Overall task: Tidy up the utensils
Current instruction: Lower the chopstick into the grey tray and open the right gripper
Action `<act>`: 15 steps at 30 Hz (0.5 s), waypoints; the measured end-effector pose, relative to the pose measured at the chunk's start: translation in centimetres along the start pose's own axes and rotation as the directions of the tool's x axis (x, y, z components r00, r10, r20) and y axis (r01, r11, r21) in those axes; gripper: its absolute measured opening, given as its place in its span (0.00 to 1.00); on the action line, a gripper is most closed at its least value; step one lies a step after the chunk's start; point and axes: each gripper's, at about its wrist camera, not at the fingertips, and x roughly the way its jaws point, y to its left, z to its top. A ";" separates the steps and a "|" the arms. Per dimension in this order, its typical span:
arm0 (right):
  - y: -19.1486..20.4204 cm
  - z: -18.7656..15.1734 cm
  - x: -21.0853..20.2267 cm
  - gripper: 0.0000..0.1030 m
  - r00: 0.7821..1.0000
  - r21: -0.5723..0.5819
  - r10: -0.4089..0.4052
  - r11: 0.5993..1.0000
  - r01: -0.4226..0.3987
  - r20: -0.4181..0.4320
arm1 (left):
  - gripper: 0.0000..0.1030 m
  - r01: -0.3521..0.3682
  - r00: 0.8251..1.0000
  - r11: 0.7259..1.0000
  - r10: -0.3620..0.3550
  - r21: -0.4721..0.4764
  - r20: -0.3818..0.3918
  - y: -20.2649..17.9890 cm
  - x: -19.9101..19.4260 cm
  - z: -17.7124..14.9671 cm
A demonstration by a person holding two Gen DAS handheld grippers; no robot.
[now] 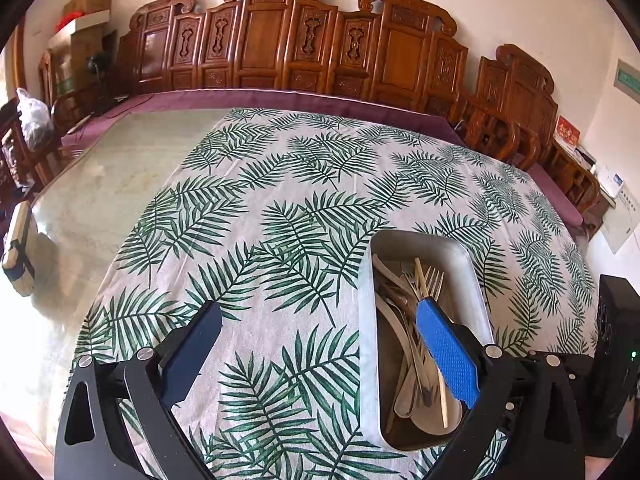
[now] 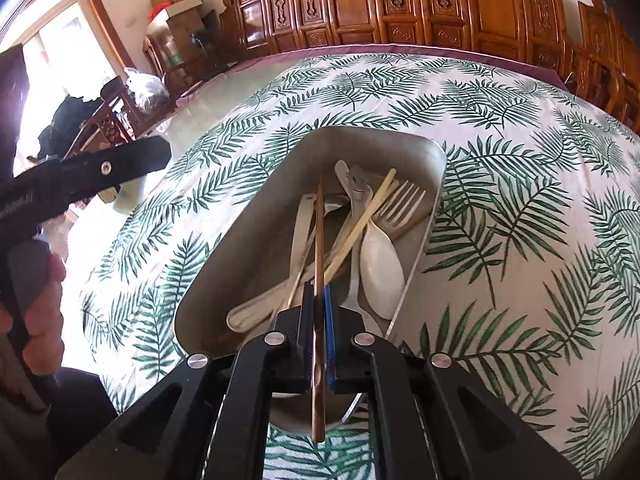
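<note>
A metal tray (image 1: 472, 272) holds several spoons, a fork (image 1: 434, 280) and a pale chopstick (image 1: 424, 288). It lies on a palm-leaf tablecloth (image 1: 280, 220). My left gripper (image 1: 320, 312) is open and empty, its right finger (image 1: 448, 352) over the tray. In the right wrist view the same tray (image 2: 240, 248) holds a white spoon (image 2: 380, 268), a fork (image 2: 404, 204) and a pale chopstick (image 2: 368, 220). My right gripper (image 2: 319, 300) is shut on a dark brown chopstick (image 2: 319, 240) and holds it over the tray's near end.
Carved wooden chairs (image 1: 280, 40) line the table's far side. Bare glass tabletop (image 1: 100, 200) lies left of the cloth. The left gripper's body and the hand holding it (image 2: 52, 208) show at left in the right wrist view. A black device (image 1: 616, 320) stands right of the tray.
</note>
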 end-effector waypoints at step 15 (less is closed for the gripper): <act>0.9 0.8 -1.1 0.09 0.997 -0.021 0.055 0.998 -0.054 0.058 | 0.91 -0.018 1.000 1.000 0.018 0.019 -0.009 -0.5 0.2 -0.2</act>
